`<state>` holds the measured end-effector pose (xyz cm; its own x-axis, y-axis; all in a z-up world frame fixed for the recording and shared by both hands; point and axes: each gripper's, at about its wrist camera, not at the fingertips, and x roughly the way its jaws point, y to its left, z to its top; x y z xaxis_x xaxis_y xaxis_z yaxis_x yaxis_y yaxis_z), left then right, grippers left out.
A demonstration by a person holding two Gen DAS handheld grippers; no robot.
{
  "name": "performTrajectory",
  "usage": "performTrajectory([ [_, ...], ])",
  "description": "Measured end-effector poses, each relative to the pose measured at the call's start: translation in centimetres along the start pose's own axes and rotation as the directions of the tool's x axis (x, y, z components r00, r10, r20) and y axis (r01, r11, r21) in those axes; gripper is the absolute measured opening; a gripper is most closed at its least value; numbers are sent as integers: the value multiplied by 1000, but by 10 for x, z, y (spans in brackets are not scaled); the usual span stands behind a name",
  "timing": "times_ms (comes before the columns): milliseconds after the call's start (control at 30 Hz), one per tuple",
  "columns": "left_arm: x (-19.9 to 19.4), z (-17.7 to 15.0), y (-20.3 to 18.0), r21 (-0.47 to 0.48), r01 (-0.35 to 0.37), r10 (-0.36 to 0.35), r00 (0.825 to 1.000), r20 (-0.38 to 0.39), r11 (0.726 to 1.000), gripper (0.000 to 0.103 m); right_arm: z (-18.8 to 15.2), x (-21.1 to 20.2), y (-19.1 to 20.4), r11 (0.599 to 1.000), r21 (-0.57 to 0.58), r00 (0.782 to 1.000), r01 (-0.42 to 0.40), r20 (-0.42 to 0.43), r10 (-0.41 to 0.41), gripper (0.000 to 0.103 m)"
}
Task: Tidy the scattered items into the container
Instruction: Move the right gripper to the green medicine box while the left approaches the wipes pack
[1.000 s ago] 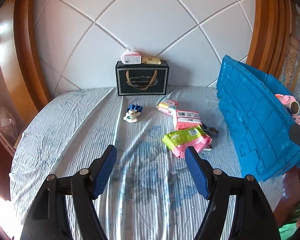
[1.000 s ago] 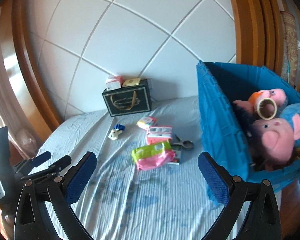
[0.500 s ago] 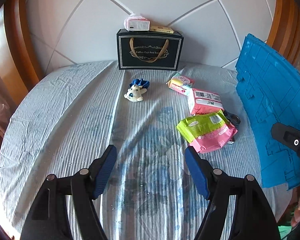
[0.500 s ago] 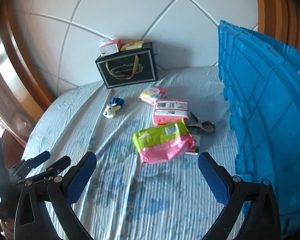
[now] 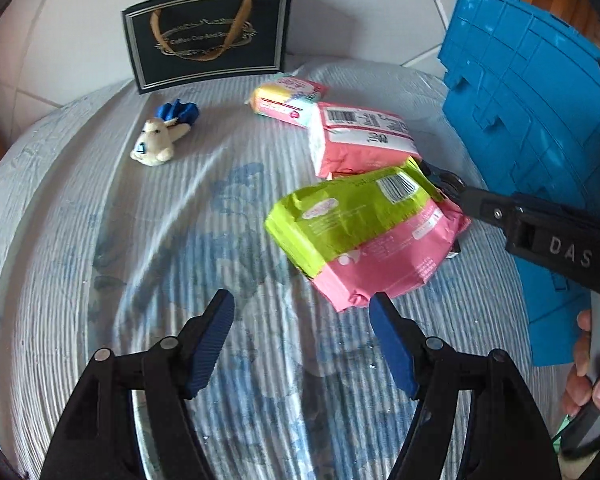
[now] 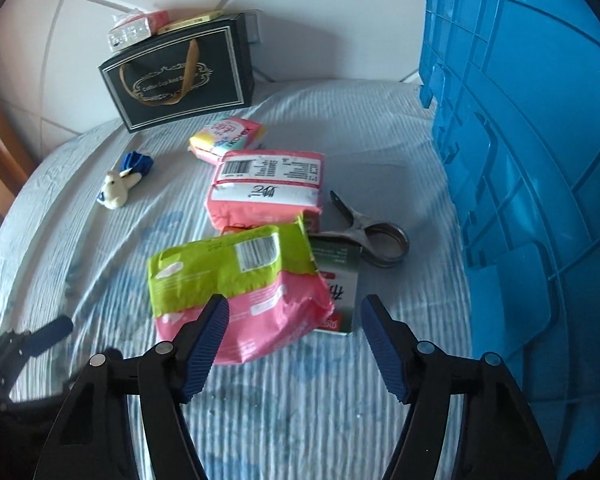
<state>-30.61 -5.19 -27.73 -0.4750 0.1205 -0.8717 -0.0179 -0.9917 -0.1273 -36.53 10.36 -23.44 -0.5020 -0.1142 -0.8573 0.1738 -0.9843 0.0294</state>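
Narrowing but still spread, the right gripper (image 6: 294, 334) has dropped toward the green-and-pink packet (image 6: 236, 284), nothing pinched; the left gripper (image 5: 302, 334) gapes empty.

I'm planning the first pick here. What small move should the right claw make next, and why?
Probably ease the right claw forward and down over the green-and-pink pack. The pack lies nearest, just ahead of the open jaws, which have just been closing with nothing between them, beside the blue crate.

My left gripper (image 5: 302, 334): black angular arms, silver round rivets at the joints, ribbed blue pads (image 5: 210, 344). My right gripper (image 6: 294, 338): same build; its black housing carries raised letters "DAS" and a small screw.
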Motion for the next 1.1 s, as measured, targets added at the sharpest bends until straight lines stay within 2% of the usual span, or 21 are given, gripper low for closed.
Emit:
performTrajectory([
  [167,44,7,-7,35,-16,20,994,-106,999,69,10,20,-18,996,39,997,74,-14,-74,69],
  [233,51,12,5,22,-62,64,992,-109,998,69,13,34,-22,993,38,993,113,-42,-111,69],
  [300,55,20,24,0,-144,143,985,-95,990,69,14,47,-24,993,43,993,107,-64,-104,69],
  [367,61,31,44,-20,-219,217,972,-91,975,69,13,59,-23,997,51,993,60,-102,-54,69],
  [433,60,41,66,-54,-246,241,967,-87,968,69,6,68,-12,998,58,990,-20,-142,28,69],
  [533,46,52,87,-104,-270,266,963,-48,957,69,-7,65,19,992,28,981,-120,-149,123,76],
  [567,40,54,91,-113,-279,276,960,-37,954,69,-12,64,27,984,35,971,-177,-155,180,76],
  [633,28,54,97,-120,-324,324,946,-19,939,67,-20,62,45,952,53,937,-301,-170,306,76],
  [767,6,51,102,-152,-293,295,955,-6,944,67,-31,57,68,908,53,886,-416,-200,418,76],
  [800,1,49,101,-158,-285,288,958,-4,945,67,-33,52,68,911,46,891,-410,-193,411,76],
  [900,-5,44,91,-201,-206,208,978,-12,958,67,-36,40,51,944,45,931,-327,-157,330,76],
  [1000,6,41,66,-199,-138,137,990,-20,970,67,-34,33,22,981,55,975,-186,-117,191,76],
  [1033,13,39,56,-182,-127,124,992,-30,975,67,-32,33,13,988,59,983,-143,-108,149,76],
  [1100,27,36,36,-150,-115,107,992,-61,982,67,-27,35,-4,990,76,988,-117,-96,124,76],
])
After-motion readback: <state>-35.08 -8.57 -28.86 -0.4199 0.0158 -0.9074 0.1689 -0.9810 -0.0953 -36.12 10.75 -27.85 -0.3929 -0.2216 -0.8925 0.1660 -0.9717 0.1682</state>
